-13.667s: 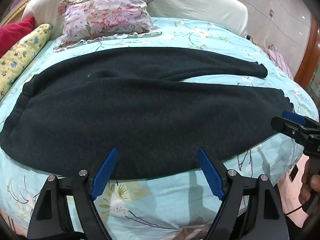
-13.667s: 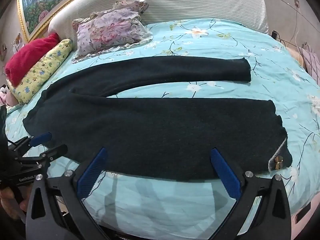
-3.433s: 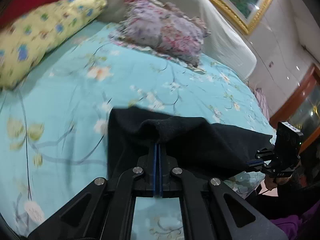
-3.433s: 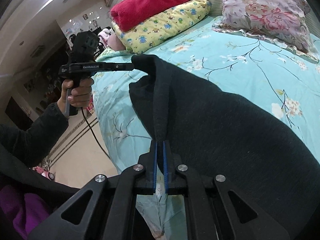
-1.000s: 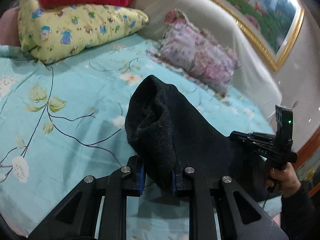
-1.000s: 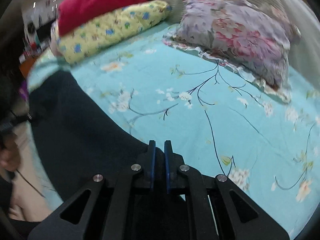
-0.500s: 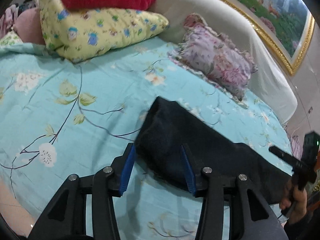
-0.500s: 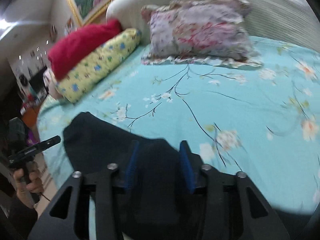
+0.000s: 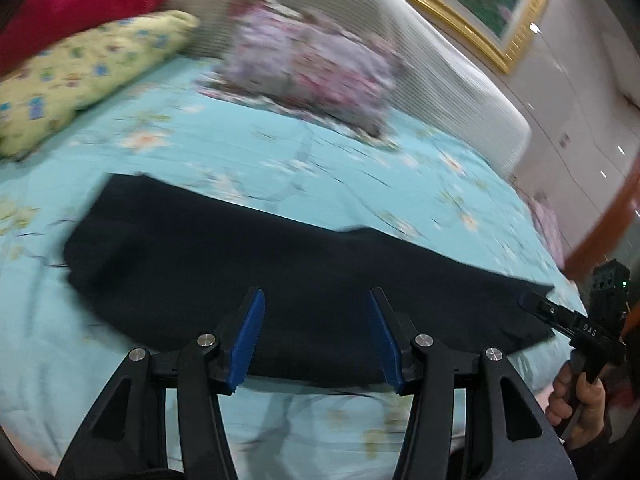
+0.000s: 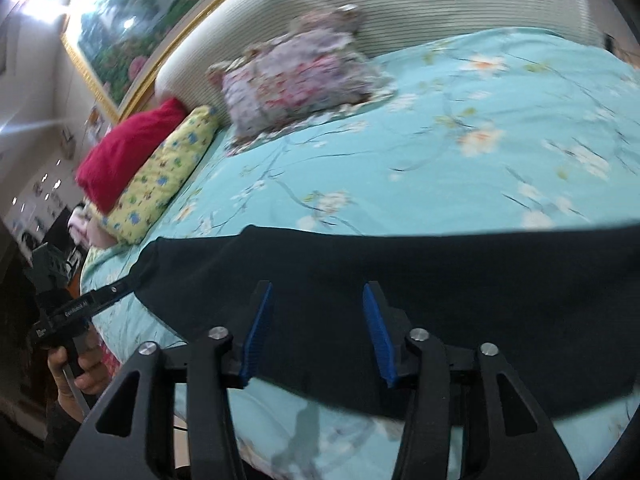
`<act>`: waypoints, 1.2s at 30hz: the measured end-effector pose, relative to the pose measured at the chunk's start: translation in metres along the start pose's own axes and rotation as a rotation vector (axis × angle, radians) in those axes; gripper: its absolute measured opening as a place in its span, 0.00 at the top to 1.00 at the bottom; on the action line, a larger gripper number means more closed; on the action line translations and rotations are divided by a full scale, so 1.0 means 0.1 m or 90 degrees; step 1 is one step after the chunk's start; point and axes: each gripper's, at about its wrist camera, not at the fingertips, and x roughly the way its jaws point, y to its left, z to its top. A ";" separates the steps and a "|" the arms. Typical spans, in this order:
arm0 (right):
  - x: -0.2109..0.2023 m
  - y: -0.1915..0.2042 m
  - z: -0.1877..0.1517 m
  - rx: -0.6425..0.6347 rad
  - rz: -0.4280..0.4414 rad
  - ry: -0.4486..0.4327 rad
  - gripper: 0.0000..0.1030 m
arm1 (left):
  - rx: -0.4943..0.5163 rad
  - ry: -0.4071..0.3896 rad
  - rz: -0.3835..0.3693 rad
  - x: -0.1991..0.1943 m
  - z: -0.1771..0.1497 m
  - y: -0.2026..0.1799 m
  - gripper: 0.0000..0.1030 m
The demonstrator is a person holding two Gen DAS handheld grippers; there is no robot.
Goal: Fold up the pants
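The black pants (image 9: 280, 268) lie flat as one long folded strip across the near part of the bed; they also show in the right wrist view (image 10: 460, 280). My left gripper (image 9: 318, 336) is open and empty, just above the strip's near edge. My right gripper (image 10: 316, 334) is open and empty over the near edge too. The right gripper appears in the left wrist view (image 9: 568, 320) at the strip's right end. The left gripper appears in the right wrist view (image 10: 92, 300) at the strip's left end.
The bed (image 9: 360, 184) has a turquoise floral sheet. A floral pillow (image 9: 316, 68), a yellow pillow (image 9: 80, 76) and a red cushion (image 9: 72, 4) lie near the padded headboard (image 9: 460, 80). The bed's front edge is just below both grippers.
Both grippers have opened wider and pulled back from the pants. The pants, held and lifted a second ago, now lie flat on the bed.
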 end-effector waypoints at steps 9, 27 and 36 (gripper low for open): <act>-0.48 -0.40 -0.27 0.063 -0.049 -0.036 0.44 | 0.103 0.061 -0.083 0.43 -0.07 -0.87 0.46; -1.06 -0.94 -0.57 0.159 -0.109 -0.089 0.43 | 0.234 0.122 -0.189 0.94 -0.08 -2.09 0.40; -1.19 -1.08 -0.64 0.195 -0.128 -0.109 0.41 | 0.259 0.139 -0.206 1.05 -0.08 -2.27 0.38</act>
